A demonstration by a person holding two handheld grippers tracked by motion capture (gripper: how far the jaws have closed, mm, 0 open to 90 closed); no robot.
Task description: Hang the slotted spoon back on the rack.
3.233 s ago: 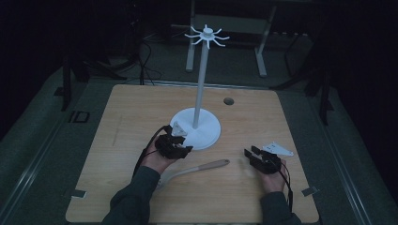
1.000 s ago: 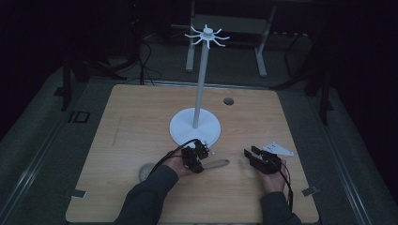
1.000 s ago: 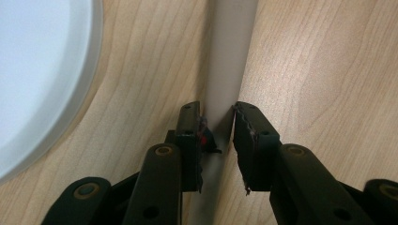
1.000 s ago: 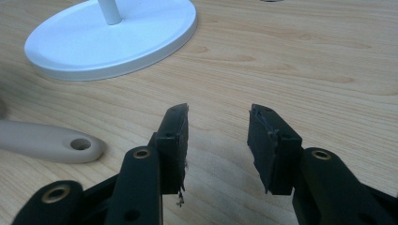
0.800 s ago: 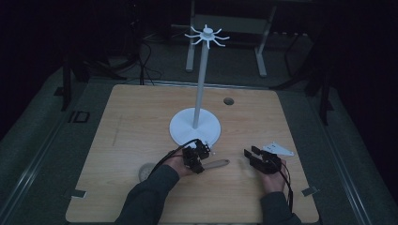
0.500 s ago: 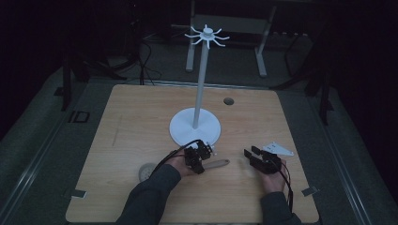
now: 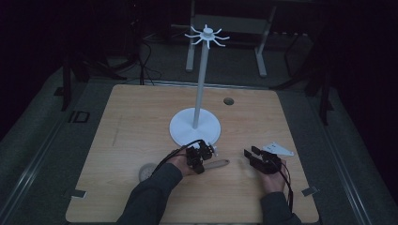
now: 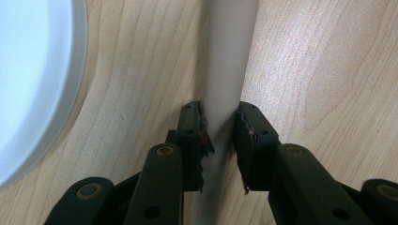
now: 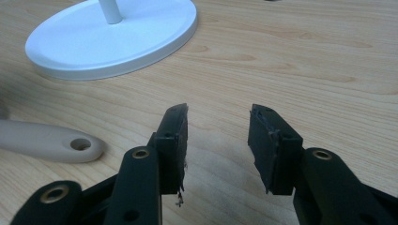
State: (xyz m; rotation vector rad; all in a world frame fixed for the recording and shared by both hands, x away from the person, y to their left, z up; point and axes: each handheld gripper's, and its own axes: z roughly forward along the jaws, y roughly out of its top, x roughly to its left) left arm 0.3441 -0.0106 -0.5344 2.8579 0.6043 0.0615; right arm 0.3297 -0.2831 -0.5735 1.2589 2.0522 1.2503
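The left gripper [image 8: 219,136] is clamping its two black jaws onto the pale beige, smooth plastic utensil handle [image 8: 225,70], one pad pressing on each side of it, having just been closing that last bit. In the high view this gripper [image 7: 199,157] is sitting over the handle [image 7: 217,164], which is lying flat on the light wooden table [image 7: 141,117], just in front of the white round base of the tall white stand [image 7: 195,126], with the hole end of the handle pointing toward the other hand. The right gripper [image 9: 218,136] is holding its jaws apart with nothing between them, hovering low over the wood, with the handle's hole end [image 9: 51,140] off to its side and the base [image 9: 112,37] beyond. In the high view it [image 7: 256,157] is resting near the table's front right.
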